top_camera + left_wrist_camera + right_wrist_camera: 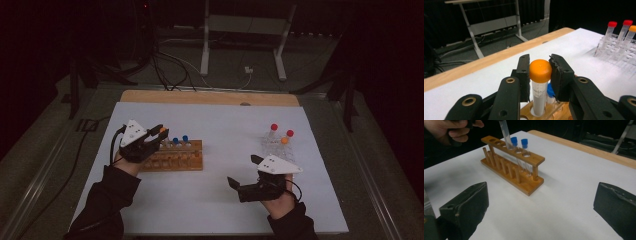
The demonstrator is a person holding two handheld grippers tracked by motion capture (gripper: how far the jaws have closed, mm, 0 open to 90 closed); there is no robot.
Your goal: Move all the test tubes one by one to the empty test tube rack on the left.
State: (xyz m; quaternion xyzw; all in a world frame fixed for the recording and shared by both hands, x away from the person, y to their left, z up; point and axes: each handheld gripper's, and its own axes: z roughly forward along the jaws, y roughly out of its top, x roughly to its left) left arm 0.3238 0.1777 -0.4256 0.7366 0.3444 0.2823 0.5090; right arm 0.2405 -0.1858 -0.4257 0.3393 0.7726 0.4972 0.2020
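Gripping an orange-capped tube (539, 82) just under its cap, the left tool (539, 75) sits at the centre of the left gripper view, its two black jaws pressed to either side of the tube; the tube's lower end stands in a hole of the wooden rack (554, 112) at the bottom of that frame, with a blue-capped tube (550, 91) just behind it; in the high view the same tool (155, 137) hangs over the left end of the wooden rack (175, 157), left of centre on the white counter (220, 195), and two blue caps show just to its right; in the right gripper view the rack (511, 167) lies in the upper middle of the frame, the clear tube (506, 133) enters it at a tilt from above, and the person's hand (451, 130) is at the upper left; the right tool (242, 175) rests low and right of centre in the high view, jaws spread wide with bare counter between them; a clear plastic rack (280, 147) stands at the right of the counter, well apart from the wooden one, holding two red-capped tubes (274, 129) and another orange-capped one (284, 141).
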